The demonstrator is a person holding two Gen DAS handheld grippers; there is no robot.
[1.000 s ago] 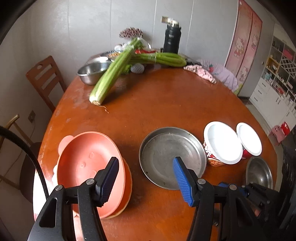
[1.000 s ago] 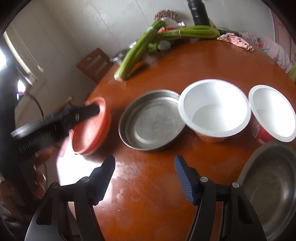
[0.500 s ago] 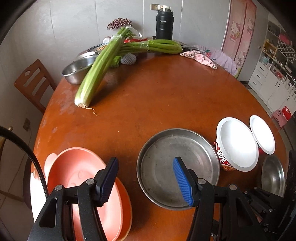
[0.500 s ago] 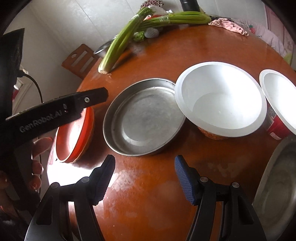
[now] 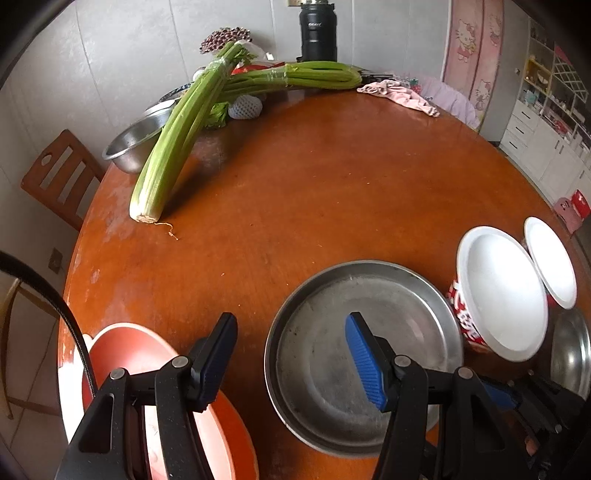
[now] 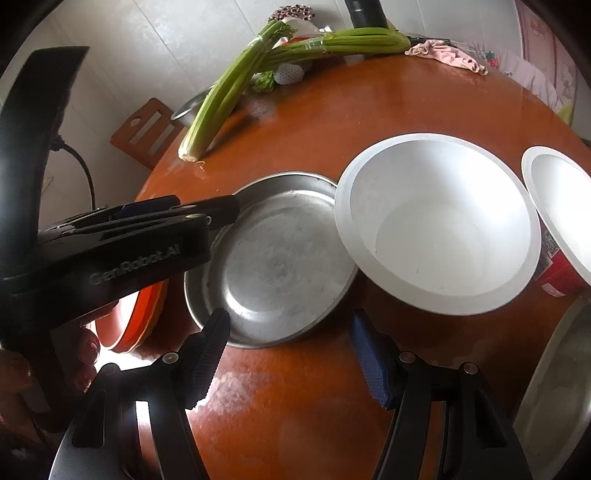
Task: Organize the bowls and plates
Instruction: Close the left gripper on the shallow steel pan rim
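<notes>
A round steel plate [image 5: 369, 354] [image 6: 280, 266] lies on the brown table. My left gripper [image 5: 291, 354] is open, its jaws straddling the plate's left rim, and it shows from the side in the right wrist view [image 6: 147, 236]. A stack of orange plates [image 5: 147, 387] [image 6: 140, 317] sits left of the steel plate. A white bowl with a red printed outside [image 5: 498, 291] [image 6: 439, 221] and a second one [image 5: 550, 258] [image 6: 565, 206] stand to the right. A steel bowl [image 5: 570, 350] [image 6: 557, 387] is at the far right. My right gripper [image 6: 291, 354] is open and empty over the table before the steel plate.
Celery bundles [image 5: 177, 140] [image 6: 229, 96], a steel bowl [image 5: 133, 144], a black flask [image 5: 317, 29] and a pink cloth [image 5: 402, 96] lie at the table's far side. A wooden chair [image 5: 55, 173] stands at the left.
My left gripper has moved right, from over the orange plates to the steel plate's left rim. My right gripper has come closer to the steel plate and the white bowl.
</notes>
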